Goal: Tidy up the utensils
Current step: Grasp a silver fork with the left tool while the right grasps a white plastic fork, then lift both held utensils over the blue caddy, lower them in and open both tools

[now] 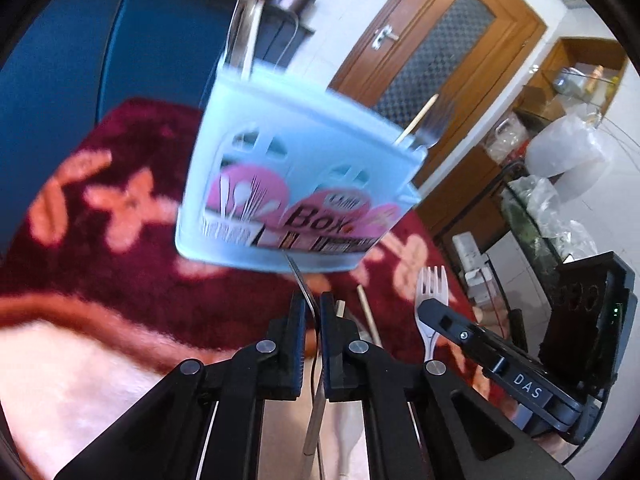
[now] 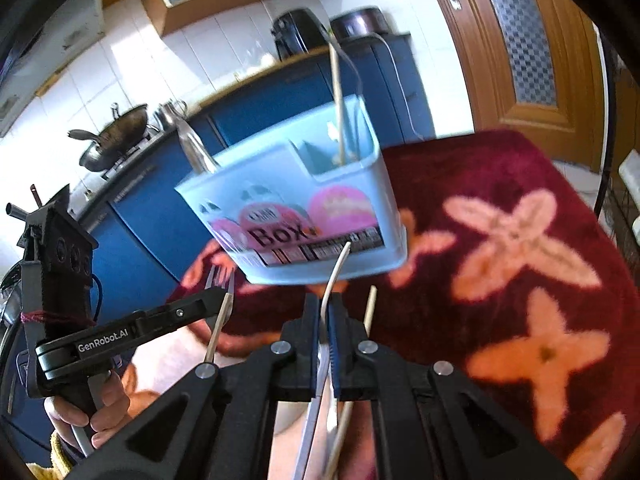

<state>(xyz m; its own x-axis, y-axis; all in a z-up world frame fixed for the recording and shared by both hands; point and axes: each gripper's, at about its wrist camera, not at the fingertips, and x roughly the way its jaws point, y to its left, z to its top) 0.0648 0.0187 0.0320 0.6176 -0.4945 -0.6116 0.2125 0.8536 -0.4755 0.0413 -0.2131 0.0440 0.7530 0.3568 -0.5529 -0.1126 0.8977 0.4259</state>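
Both tools are clamped on cutlery: the left tool (image 1: 311, 308) pinches a metal utensil handle (image 1: 314, 408), the right tool (image 2: 325, 312) a white plastic fork (image 1: 431, 296). Just ahead stands the light-blue utensil box (image 2: 296, 216) on a red flowered blanket (image 2: 500, 240), a wooden chopstick (image 2: 338, 112) upright inside.

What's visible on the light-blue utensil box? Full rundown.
The utensil box is pale blue, plastic-looking, with arched cutouts in its front wall and a pink label reading "Box" above barcode strips. Inside, a divider splits it into compartments. It appears tilted and motion-blurred in both views, above the maroon floral cloth. A metal utensil stands at one end, a wooden stick at the other.
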